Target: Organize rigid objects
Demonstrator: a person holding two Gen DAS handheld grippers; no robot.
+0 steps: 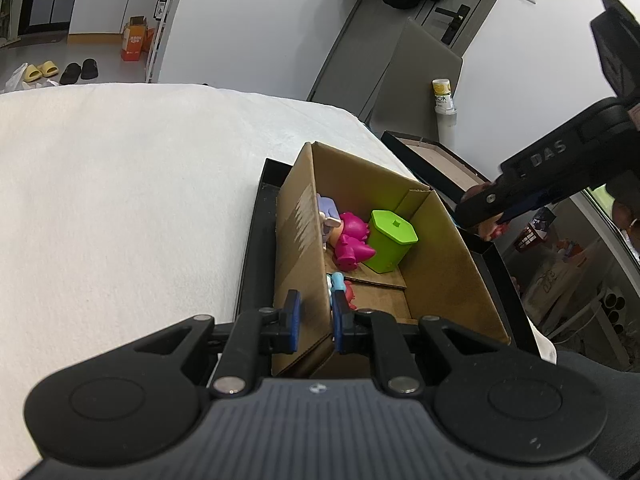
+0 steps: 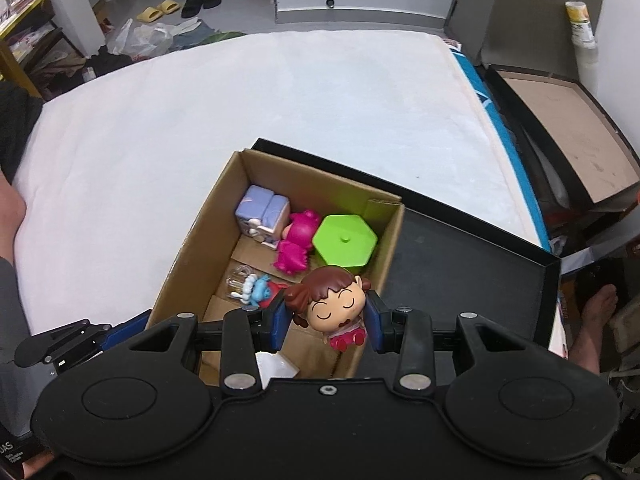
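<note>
Even, soft indoor light fills both views, with no hard shadows. The white bed (image 2: 280, 120) reads bright, nearly washed out. Fisheye distortion bends its edges and the walls. The cardboard box (image 1: 440, 248) interior is dimmer. Focus is sharp centrally, slightly soft at the rims.

Left gripper (image 1: 316, 318): blue-padded fingers (image 1: 293, 320) closed on the near wall of the cardboard box (image 1: 440, 248), one pad outside, one inside.

Right gripper (image 2: 326, 318): held above the box, fingers (image 2: 278, 322) clamped on the head of a brown-haired doll figure (image 2: 334, 300).
</note>
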